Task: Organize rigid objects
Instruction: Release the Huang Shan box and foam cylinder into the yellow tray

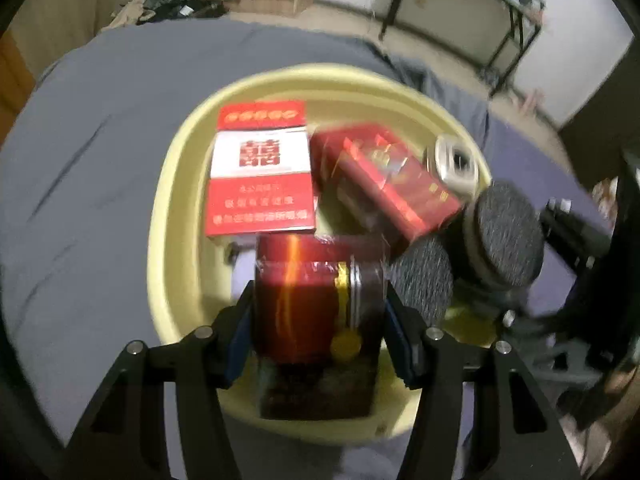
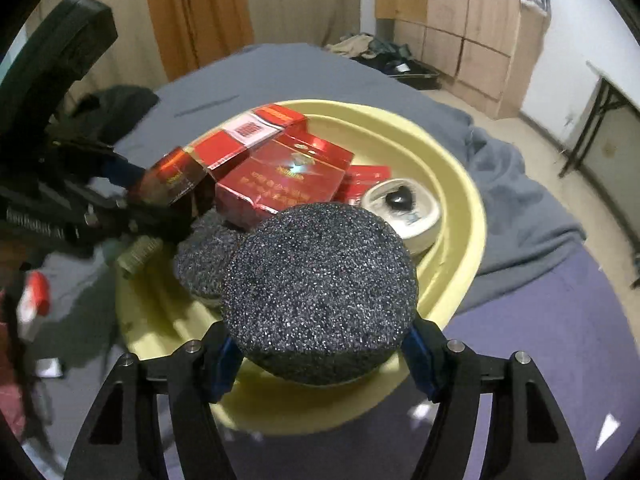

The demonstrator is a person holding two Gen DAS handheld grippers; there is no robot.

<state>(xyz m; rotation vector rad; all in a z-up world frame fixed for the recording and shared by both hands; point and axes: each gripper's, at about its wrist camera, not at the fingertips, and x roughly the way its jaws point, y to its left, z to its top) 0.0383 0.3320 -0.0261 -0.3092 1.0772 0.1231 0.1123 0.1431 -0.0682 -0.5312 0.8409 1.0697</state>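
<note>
The left gripper [image 1: 320, 312] is clamped on a dark red box [image 1: 316, 304], its fingers [image 1: 240, 332] pressed to both sides, above the near rim of the yellow basin [image 1: 176, 184]. The right gripper [image 2: 320, 344] grips a black glittery round lid [image 2: 320, 296] at about that width, over the basin's near edge. Inside the basin lie red cigarette packs [image 2: 280, 176] and a white round case [image 2: 404, 212].

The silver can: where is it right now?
The silver can lies in the yellow basin, right side of the right wrist view, beside the red boxes.
</note>
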